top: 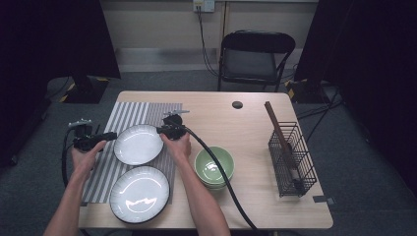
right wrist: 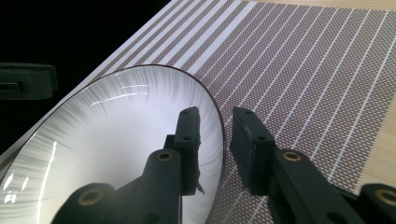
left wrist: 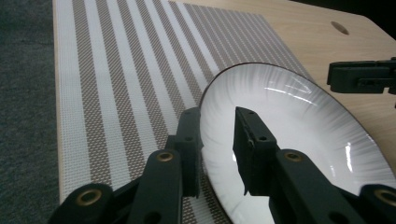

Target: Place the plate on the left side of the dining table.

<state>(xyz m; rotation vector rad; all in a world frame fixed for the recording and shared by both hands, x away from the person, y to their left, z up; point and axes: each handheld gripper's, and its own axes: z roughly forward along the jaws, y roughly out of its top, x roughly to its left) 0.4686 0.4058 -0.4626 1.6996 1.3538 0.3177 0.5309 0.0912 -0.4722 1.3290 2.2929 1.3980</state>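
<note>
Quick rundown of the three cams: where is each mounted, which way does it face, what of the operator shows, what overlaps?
High view: fixed above the person's side, facing forward and down on the table; both forearms, left claw and right claw flank the far plate.
Left gripper view: rides the left claw, jaws open astride the plate's rim, facing the striped mat; the other claw shows beyond.
Right gripper view: rides the right claw, jaws open astride the opposite rim.
Shared: plate and mat in all three.

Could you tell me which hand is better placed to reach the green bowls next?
The right gripper, I'd judge: it sits at the upper plate's right rim, next to the green bowls; the left gripper is across the plate.
</note>
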